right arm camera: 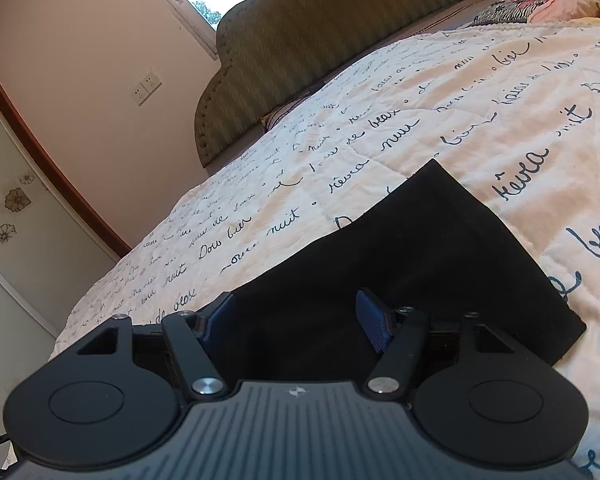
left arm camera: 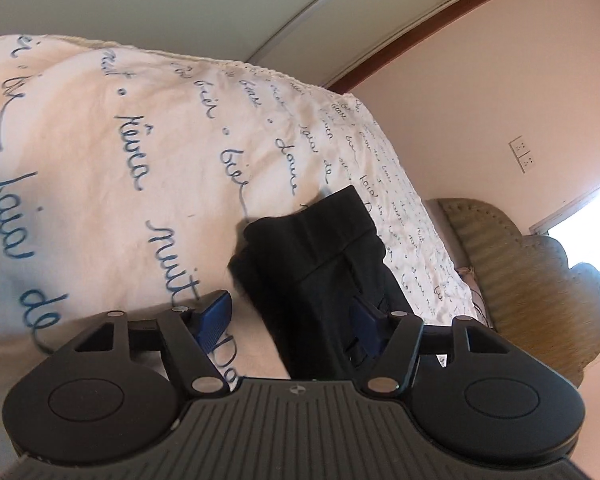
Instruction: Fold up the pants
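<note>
A: Spread wide, left tool [left arm camera: 288, 316], blue pads apart with nothing pinched. Black pants [left arm camera: 320, 264] bunched into a thick folded bundle on the bed's script-printed quilt [left arm camera: 120, 160]. Bundle ahead of the tool and off toward its right pad, cloth overlapping that pad in view; touching or not, hard to say. Left pad [left arm camera: 216, 316] clear, over bare quilt.

B: Spread too, right tool [right arm camera: 300, 320], gripping nothing. Pants [right arm camera: 420, 260] flat and smooth from this side, filling the gap between the pads and running on ahead and to the right. Far corner pointing toward the green headboard [right arm camera: 300, 60], well beyond.

A: Long axis, judged from the left wrist view: straight away from the tool, near end at the pads, waistband-like seam at the far end.

B: Same reading from the right: length lying forward along the fingers, not across them. Near edge just under the tool.

A: Nearer side? Both close. Cloth centred between the right tool's pads; offset for the left.

B: Fold seemingly well along, bundle compact. Probably one last tidy or lift-over left, turning on the near edge right at both tools. Risk: loose layers slipping apart under a one-layer pinch.
</note>
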Motion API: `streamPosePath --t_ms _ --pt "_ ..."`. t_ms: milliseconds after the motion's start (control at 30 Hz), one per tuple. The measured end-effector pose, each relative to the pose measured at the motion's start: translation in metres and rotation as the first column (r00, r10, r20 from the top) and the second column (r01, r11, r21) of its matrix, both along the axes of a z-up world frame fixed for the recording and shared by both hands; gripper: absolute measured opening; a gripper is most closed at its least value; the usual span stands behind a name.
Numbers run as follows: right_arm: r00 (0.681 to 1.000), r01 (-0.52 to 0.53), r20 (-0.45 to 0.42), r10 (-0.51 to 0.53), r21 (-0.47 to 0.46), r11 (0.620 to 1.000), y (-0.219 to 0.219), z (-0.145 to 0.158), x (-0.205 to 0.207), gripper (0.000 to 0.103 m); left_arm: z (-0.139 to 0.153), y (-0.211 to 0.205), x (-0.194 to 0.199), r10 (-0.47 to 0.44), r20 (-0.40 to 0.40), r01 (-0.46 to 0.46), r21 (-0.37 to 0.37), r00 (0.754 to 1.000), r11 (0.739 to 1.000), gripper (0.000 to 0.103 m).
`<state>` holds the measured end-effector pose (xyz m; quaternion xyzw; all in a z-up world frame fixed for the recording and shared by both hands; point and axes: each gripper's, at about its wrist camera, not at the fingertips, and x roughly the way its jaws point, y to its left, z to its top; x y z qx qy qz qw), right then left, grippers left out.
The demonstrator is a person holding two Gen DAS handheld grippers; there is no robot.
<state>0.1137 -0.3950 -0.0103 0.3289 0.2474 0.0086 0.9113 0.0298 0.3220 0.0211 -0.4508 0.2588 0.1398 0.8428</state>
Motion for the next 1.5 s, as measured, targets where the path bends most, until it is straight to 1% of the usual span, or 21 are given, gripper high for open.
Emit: streamPosePath --t_ms 67,100,200,267,333,467,500,533,567,633,700,800,867,933,967,1067,1133,1233,1300,1400,1500 --pt "1.000 0.001 0.000 -0.001 0.002 1.000 0.000 0.000 0.000 0.066 0.000 -0.003 0.009 -0.001 -0.025 0.002 0.047 1.000 0.999 0.046" --pt "1.000 0.000 0.000 0.000 0.002 1.000 0.000 0.000 0.000 0.066 0.000 -0.004 0.015 -0.006 -0.057 0.011 0.088 0.998 0.996 0.021" --pt "1.000 0.000 0.000 0.000 0.001 1.000 0.000 0.000 0.000 0.066 0.014 -0.013 0.013 -0.025 -0.044 0.033 0.186 0.999 0.982 0.015" --pt "1.000 0.000 -0.001 0.000 -0.001 1.000 0.000 0.000 0.000 0.066 0.030 -0.020 0.007 -0.035 -0.011 0.037 0.256 0.999 0.966 0.015" --pt "1.000 0.000 -0.001 0.000 -0.002 1.000 0.000 0.000 0.000 0.066 0.034 -0.026 0.005 -0.048 -0.031 0.055 0.309 0.998 0.950 0.016" --pt "1.000 -0.001 0.004 0.001 0.008 1.000 -0.001 -0.001 0.000 0.066 0.002 -0.019 0.017 -0.063 -0.123 0.096 0.290 0.990 0.952 0.017" --pt "1.000 -0.002 0.005 0.002 0.010 1.000 -0.002 -0.001 -0.001 0.066 0.002 -0.021 0.017 -0.074 -0.113 0.107 0.315 0.991 0.943 0.020" --pt "1.000 -0.002 0.005 0.002 0.010 1.000 -0.002 -0.001 -0.001 0.066 0.005 -0.023 0.017 -0.085 -0.112 0.118 0.327 0.990 0.937 0.030" --pt "1.000 -0.002 0.004 0.002 0.010 1.000 -0.002 -0.001 -0.001 0.066 0.008 -0.023 0.015 -0.101 -0.102 0.129 0.322 0.990 0.938 0.032" --pt "1.000 -0.002 0.006 0.002 0.013 1.000 -0.002 -0.001 -0.001 0.066 0.014 -0.020 0.010 -0.100 -0.106 0.128 0.311 0.989 0.942 0.045" --pt "1.000 -0.001 0.010 0.001 0.019 1.000 -0.003 -0.001 -0.002 0.066 0.027 -0.018 -0.005 -0.038 -0.085 0.064 0.339 0.996 0.938 0.045" --pt "1.000 0.000 0.012 -0.001 0.019 1.000 -0.002 -0.001 -0.002 0.066 0.057 -0.034 -0.025 -0.014 0.013 0.007 0.472 1.000 0.881 0.045" --pt "1.000 0.002 0.014 -0.003 0.024 1.000 -0.002 -0.002 -0.001 0.066 0.072 -0.055 -0.023 -0.099 0.057 0.056 0.510 0.993 0.858 0.050" --pt "1.000 0.005 0.018 -0.005 0.032 0.999 -0.002 -0.002 -0.002 0.066 0.079 -0.084 -0.006 -0.230 0.059 0.167 0.518 0.972 0.839 0.070" --pt "1.000 0.006 0.019 -0.006 0.035 0.999 -0.003 -0.002 -0.002 0.066 0.078 -0.101 0.004 -0.294 0.051 0.225 0.522 0.954 0.822 0.073" --pt "1.000 0.009 0.024 -0.010 0.042 0.999 -0.003 -0.002 -0.004 0.066 0.065 -0.159 0.041 -0.460 -0.004 0.390 0.539 0.888 0.747 0.074" --pt "1.000 0.010 0.026 -0.011 0.044 0.999 -0.004 -0.002 -0.005 0.066 0.056 -0.195 0.067 -0.555 -0.044 0.489 0.532 0.831 0.691 0.072" --pt "0.999 0.010 0.030 -0.012 0.053 0.999 -0.005 -0.003 -0.007 0.066 0.035 -0.239 0.111 -0.623 -0.164 0.616 0.469 0.765 0.633 0.063" --pt "0.999 0.010 0.034 -0.012 0.061 0.998 -0.006 -0.004 -0.007 0.066 0.019 -0.256 0.140 -0.617 -0.265 0.666 0.404 0.741 0.627 0.052" --pt "0.999 0.007 0.040 -0.010 0.076 0.997 -0.009 -0.004 -0.008 0.066 0.006 -0.270 0.165 -0.625 -0.308 0.689 0.448 0.717 0.570 0.053" --pt "0.999 0.004 0.042 -0.007 0.084 0.996 -0.010 -0.005 -0.009 0.066 0.002 -0.262 0.191 -0.624 -0.302 0.689 0.406 0.721 0.600 0.052"
